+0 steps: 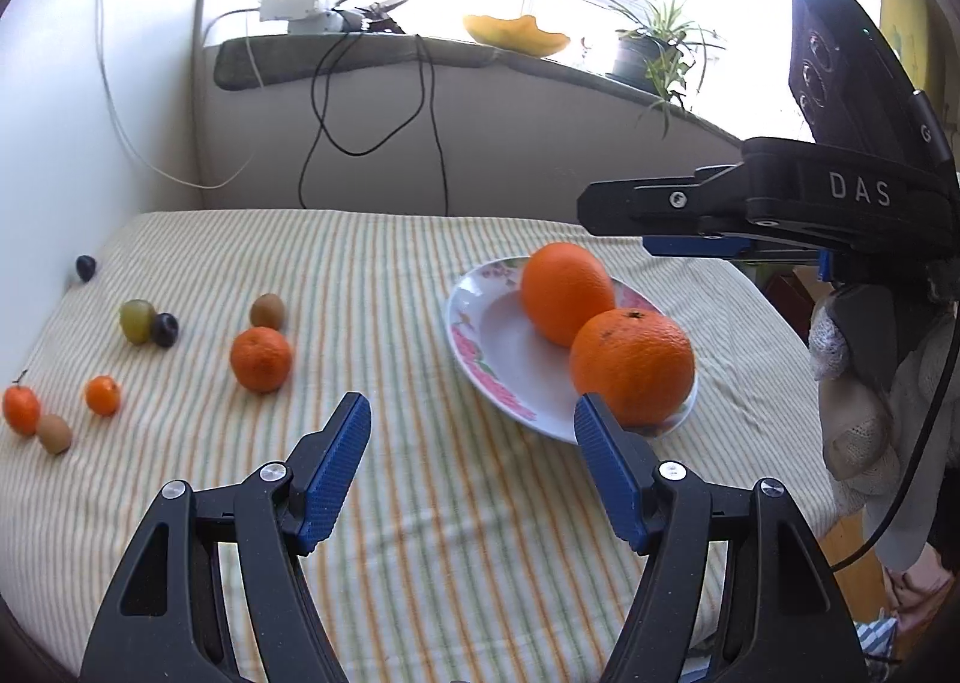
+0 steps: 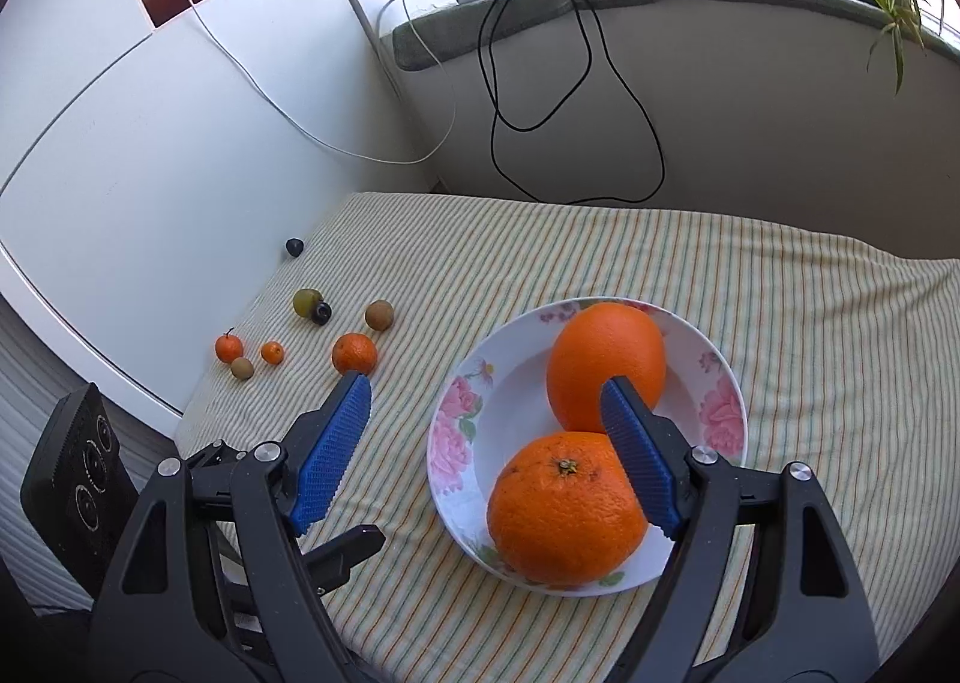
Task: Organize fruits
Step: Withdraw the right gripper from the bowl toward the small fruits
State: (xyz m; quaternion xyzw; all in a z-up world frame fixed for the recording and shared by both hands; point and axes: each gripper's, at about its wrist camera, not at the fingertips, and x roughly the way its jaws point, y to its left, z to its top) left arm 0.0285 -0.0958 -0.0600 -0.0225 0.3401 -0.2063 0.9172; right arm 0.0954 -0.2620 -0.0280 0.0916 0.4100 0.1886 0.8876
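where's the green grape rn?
The green grape lies on the striped cloth at far left of the left wrist view, touching a dark grape; a kiwi sits to its right, well clear of the plate.

Two oranges (image 2: pixel 567 521) in plate (image 2: pixel 456 431), touching; small fruits (image 2: pixel 355 353) scattered well left of plate on bench (image 2: pixel 810 353).

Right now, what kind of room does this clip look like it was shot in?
Probably a home room by a window: a table under a striped cloth, a potted plant on the windowsill, and a flowered plate holding oranges.
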